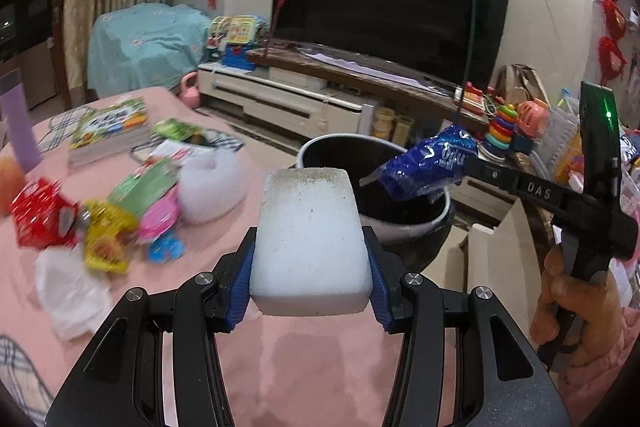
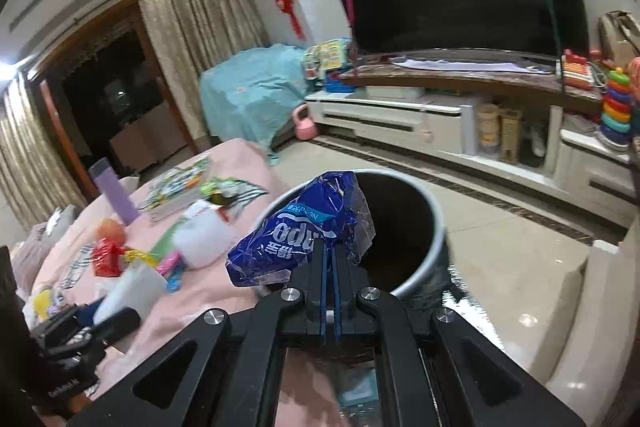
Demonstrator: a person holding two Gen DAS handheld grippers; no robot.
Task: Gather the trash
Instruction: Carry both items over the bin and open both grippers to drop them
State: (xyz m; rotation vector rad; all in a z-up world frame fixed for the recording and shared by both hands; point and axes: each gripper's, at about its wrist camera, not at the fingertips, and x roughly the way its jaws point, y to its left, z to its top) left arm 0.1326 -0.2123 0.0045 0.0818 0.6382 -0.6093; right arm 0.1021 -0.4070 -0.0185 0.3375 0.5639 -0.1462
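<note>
My left gripper (image 1: pixel 310 251) is shut on a white foam block (image 1: pixel 310 239), its blue pads pressing both sides, held just before the black trash bin (image 1: pixel 404 227). My right gripper (image 2: pixel 330 247) is shut on a crumpled blue plastic wrapper (image 2: pixel 296 231), held over the near rim of the bin (image 2: pixel 436 227). In the left wrist view the same wrapper (image 1: pixel 428 167) hangs above the bin's mouth, with the right gripper (image 1: pixel 466 167) reaching in from the right and a hand (image 1: pixel 572 307) on its handle. In the right wrist view the foam block (image 2: pixel 132 291) shows at lower left.
More litter lies on the pink table cover (image 1: pixel 300 367): a red wrapper (image 1: pixel 40 223), a yellow wrapper (image 1: pixel 106 243), white crumpled plastic (image 1: pixel 212 187), a tissue (image 1: pixel 68 291). Books (image 1: pixel 112 131) and a purple cup (image 2: pixel 114 197) stand farther back. A cardboard box (image 1: pixel 496 259) sits right of the bin.
</note>
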